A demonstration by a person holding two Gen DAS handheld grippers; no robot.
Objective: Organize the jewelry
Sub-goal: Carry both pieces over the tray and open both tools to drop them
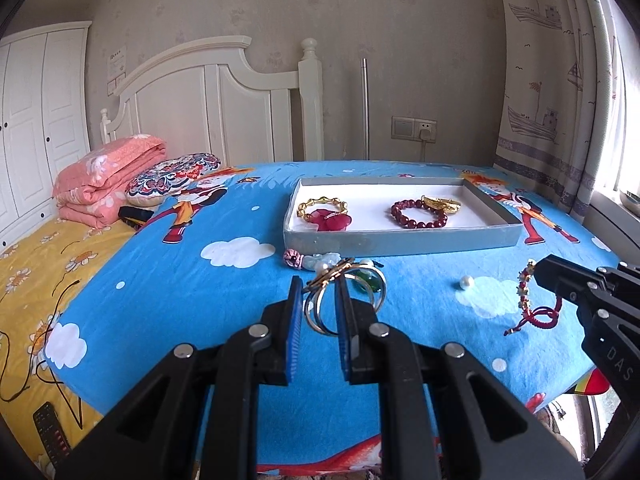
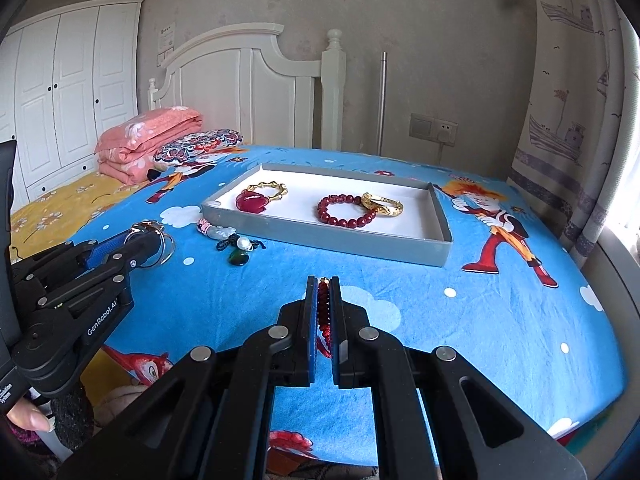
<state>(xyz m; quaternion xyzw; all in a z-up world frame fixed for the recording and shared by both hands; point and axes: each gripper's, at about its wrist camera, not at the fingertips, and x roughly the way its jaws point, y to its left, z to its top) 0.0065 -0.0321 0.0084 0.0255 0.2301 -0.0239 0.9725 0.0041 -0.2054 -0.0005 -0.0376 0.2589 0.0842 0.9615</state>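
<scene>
A grey tray (image 1: 400, 240) (image 2: 320, 232) on the blue bedspread holds a gold bracelet (image 1: 322, 203) (image 2: 272, 189), a red flower piece (image 1: 332, 220) (image 2: 252, 201), a red bead bracelet (image 1: 418, 213) (image 2: 346, 210) and a gold bangle (image 1: 442, 202) (image 2: 383, 204). My left gripper (image 1: 318, 286) (image 2: 148, 236) is shut on a silver multi-ring bangle (image 1: 320, 312) (image 2: 162, 248), held above the bed. My right gripper (image 2: 323, 280) (image 1: 538, 274) is shut on a red cord bracelet (image 2: 323, 312) (image 1: 528, 300). A pink-and-jade charm (image 1: 316, 259) (image 2: 212, 230), a green stone (image 1: 370, 282) (image 2: 239, 258) and a loose pearl (image 1: 465, 282) lie before the tray.
Folded pink quilt (image 1: 108, 176) and patterned cushion (image 1: 172, 178) lie at the back left by the white headboard (image 1: 224, 112). A remote (image 1: 50, 428) lies on the yellow sheet. Curtains (image 1: 560, 80) hang at the right. The bed edge runs along the front.
</scene>
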